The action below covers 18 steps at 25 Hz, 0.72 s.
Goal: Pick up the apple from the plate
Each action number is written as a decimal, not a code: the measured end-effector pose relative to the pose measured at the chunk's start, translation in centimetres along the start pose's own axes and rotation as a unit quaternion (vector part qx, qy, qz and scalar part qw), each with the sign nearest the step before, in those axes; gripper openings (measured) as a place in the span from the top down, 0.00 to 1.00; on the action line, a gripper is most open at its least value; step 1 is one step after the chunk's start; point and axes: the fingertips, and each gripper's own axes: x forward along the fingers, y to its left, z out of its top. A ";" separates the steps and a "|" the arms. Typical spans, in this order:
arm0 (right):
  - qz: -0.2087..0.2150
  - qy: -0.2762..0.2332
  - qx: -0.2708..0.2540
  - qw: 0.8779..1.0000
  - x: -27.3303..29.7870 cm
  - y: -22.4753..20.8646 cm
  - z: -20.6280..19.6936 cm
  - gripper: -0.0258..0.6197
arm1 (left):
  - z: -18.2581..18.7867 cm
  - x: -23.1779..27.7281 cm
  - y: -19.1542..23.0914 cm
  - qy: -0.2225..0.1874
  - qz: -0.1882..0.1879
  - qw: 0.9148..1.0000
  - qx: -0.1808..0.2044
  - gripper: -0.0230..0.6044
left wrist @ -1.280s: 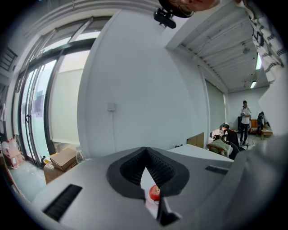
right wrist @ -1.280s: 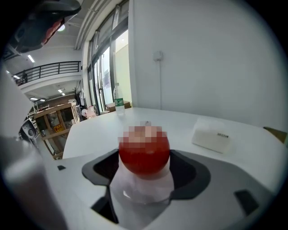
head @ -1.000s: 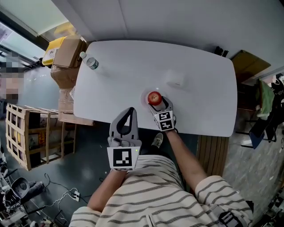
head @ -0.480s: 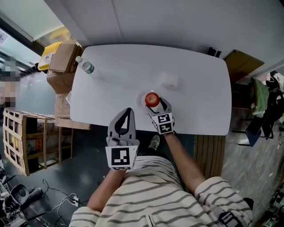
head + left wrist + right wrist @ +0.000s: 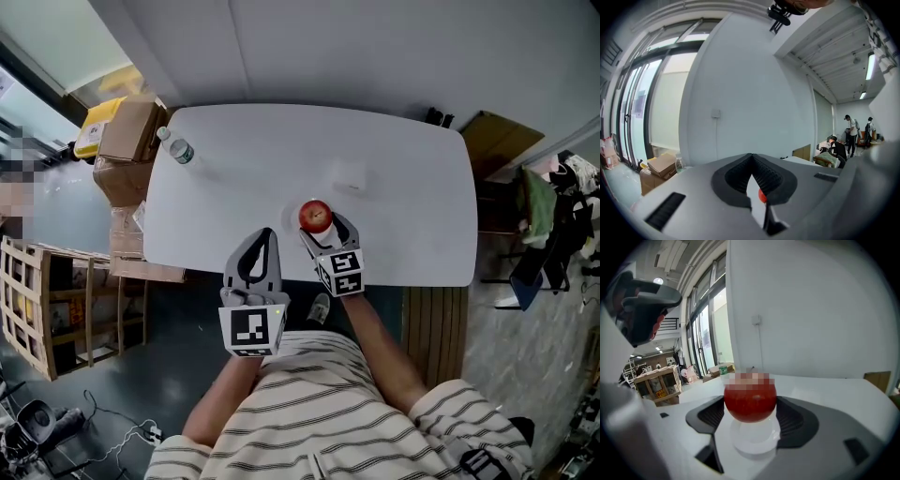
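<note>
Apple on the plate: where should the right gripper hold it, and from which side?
Across its widest middle, one jaw on each flank, coming in level from the near side. The apple is round and sits over the small plate, its flanks bare above the rim. The right gripper stands that way, jaws on both flanks.

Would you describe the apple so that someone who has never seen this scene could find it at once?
On the white table, find the right gripper at the edge nearest the person. The apple is gripped between its fingers, over a small white plate. It is the only red, round thing on the table.
</note>
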 end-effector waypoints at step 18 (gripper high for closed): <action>-0.031 -0.052 0.010 0.998 -3.4 1.6 9.8 0.40 | 1.6 0.5 1.4 -0.023 -0.007 1.000 -0.013 0.96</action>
